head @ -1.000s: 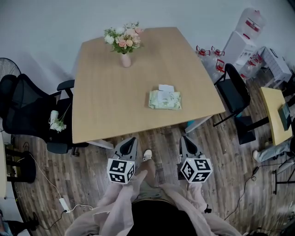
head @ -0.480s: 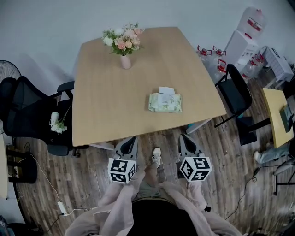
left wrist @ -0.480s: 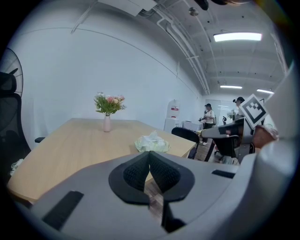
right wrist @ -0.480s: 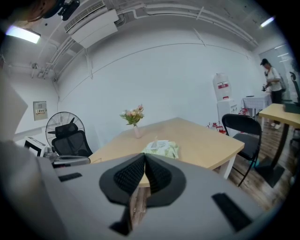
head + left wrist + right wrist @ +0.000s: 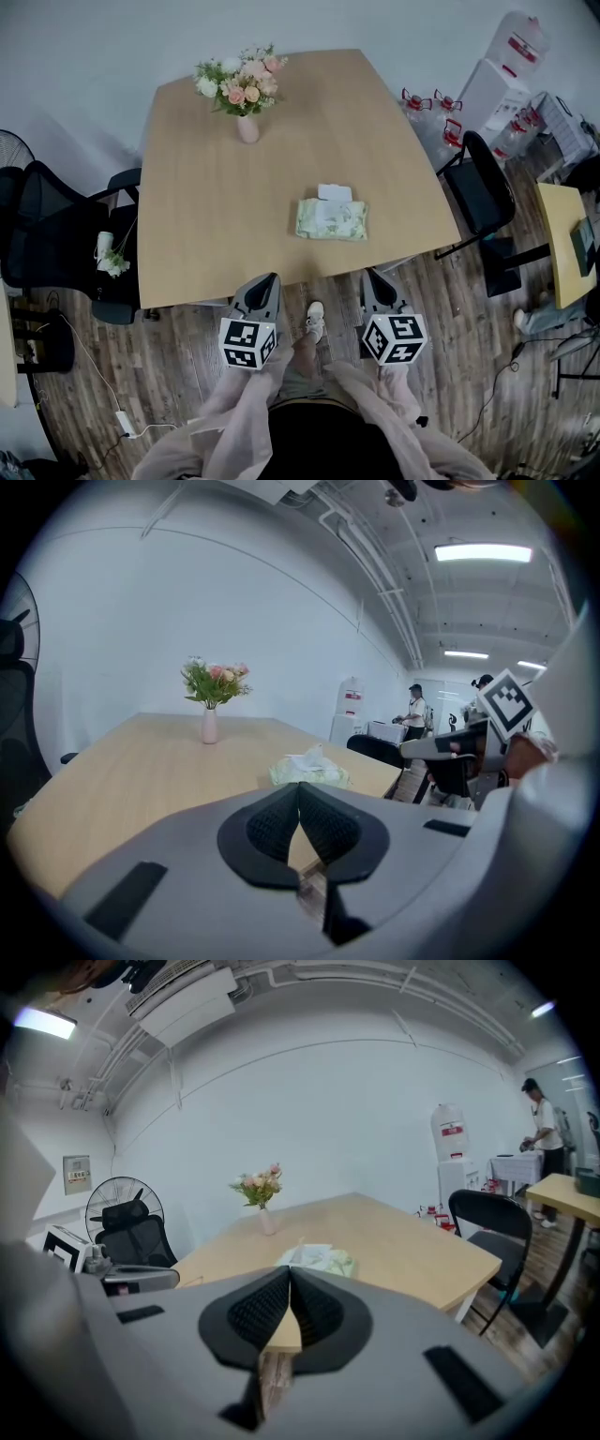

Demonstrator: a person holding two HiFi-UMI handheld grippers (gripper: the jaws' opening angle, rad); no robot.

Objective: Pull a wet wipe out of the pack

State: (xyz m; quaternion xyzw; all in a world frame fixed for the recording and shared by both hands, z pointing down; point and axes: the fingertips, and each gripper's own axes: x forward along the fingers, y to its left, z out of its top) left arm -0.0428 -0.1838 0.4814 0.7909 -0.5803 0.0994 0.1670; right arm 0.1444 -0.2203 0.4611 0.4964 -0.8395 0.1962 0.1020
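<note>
Closing in on the tabletop is the step I judge to be in hand; the pull itself is not begun. I hold the left gripper and the right gripper side by side, low in front of me, with their tips at about the near edge in the head view. Each gripper view shows its jaws pressed together pad to pad, with nothing caught between them.

The wet wipe pack lies flat on the tabletop, right of the middle and nearer my side than the far one, well apart from both grippers. A white tuft stands at its far edge. I take it for the first wipe or the raised flap, but I cannot tell which from here. A vase of flowers stands toward the far left corner, well clear of the pack. Nothing else sits on the wood between me and the pack.

For the next move, I need to carry both grippers forward over the tabletop and part the jaws before they arrive. My plan is to set one gripper down on the body of the pack to pin it. The other can then pinch the white tuft and draw it up and away. Without that pin, I expect the light pack to lift along with the wipe.
</note>
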